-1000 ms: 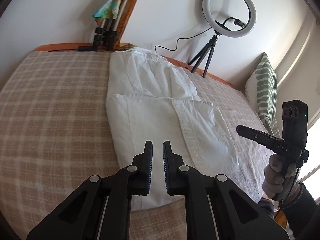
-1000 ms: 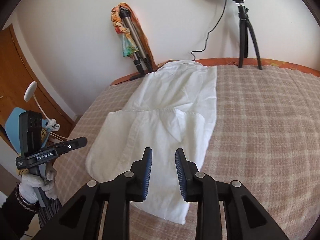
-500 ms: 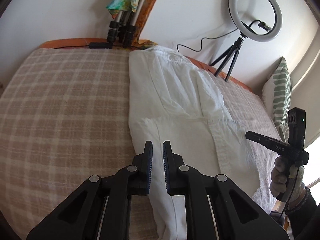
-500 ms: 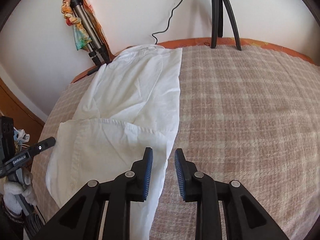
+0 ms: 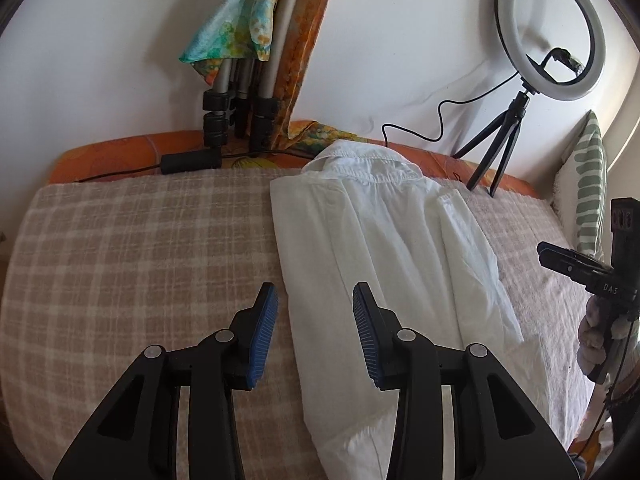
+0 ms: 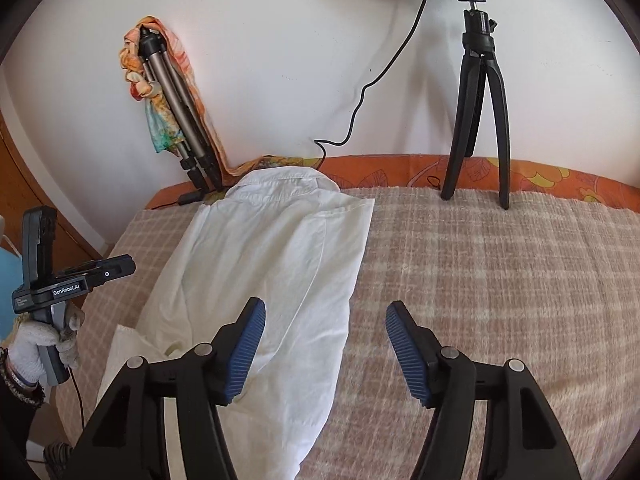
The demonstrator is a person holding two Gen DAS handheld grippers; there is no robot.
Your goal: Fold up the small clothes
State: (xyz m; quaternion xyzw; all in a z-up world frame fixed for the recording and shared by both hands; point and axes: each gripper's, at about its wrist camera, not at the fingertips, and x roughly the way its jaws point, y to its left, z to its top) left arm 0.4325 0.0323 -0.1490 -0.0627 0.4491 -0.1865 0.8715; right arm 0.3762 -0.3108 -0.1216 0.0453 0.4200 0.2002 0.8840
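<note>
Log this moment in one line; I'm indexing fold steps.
item: white cotton shirt, sides folded in, on checked beige blanket | left gripper: jaws opening, empty | right gripper: jaws opening, empty

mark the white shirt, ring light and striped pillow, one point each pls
white shirt [image 5: 384,240]: left wrist view, on the folded body below the collar.
ring light [image 5: 510,36]: left wrist view, on the left side of the white ring.
striped pillow [image 5: 591,184]: left wrist view, on its green-striped face.
</note>
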